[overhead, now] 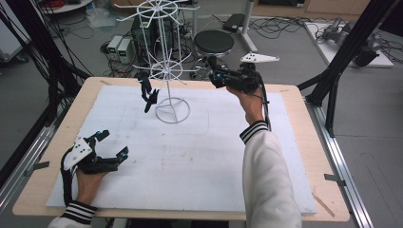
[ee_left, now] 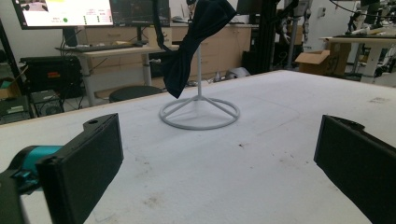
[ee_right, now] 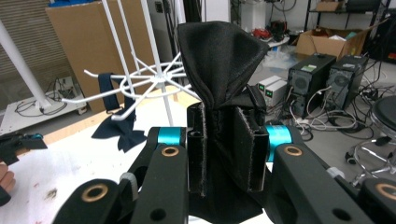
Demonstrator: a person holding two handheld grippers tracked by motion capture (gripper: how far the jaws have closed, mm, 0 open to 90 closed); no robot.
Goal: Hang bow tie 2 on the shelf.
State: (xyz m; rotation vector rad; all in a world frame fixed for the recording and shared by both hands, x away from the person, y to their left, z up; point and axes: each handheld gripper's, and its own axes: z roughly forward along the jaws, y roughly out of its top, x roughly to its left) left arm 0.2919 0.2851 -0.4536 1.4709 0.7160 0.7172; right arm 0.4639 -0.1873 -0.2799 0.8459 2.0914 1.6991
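Bow tie (ee_right: 219, 70), black cloth, sits pinched between the pads of my right gripper (overhead: 215, 72), held up at about one o'clock from the rack (overhead: 164, 71), just beyond the table's (overhead: 290, 102) far edge. In the right gripper view the jaws press together on its waist and the fabric fans out above them. I judge the job to be hanging it on one of the white prongs.

My left gripper (overhead: 111, 145) rests at seven o'clock on the white mat (overhead: 199, 156), jaws spread wide with nothing between them.

What could go wrong: the rack is a thin wire thing on a ring base (ee_left: 200, 113). If I sweep in level and catch a prong with the gripper body, I think it will tip or spin. The grip is on bunched cloth, so a snag on a prong tip could drag the tie out of the pads. I cannot tell from here where its strap or loop lies, so I may miss the prong.

Another dark tie (overhead: 149, 95) already hangs at the rack's nine o'clock side, clear of my approach. The prongs nearest my gripper crowd together and stand in the way. A stool (overhead: 214, 42) and computer boxes (overhead: 121, 47) sit on the floor behind.
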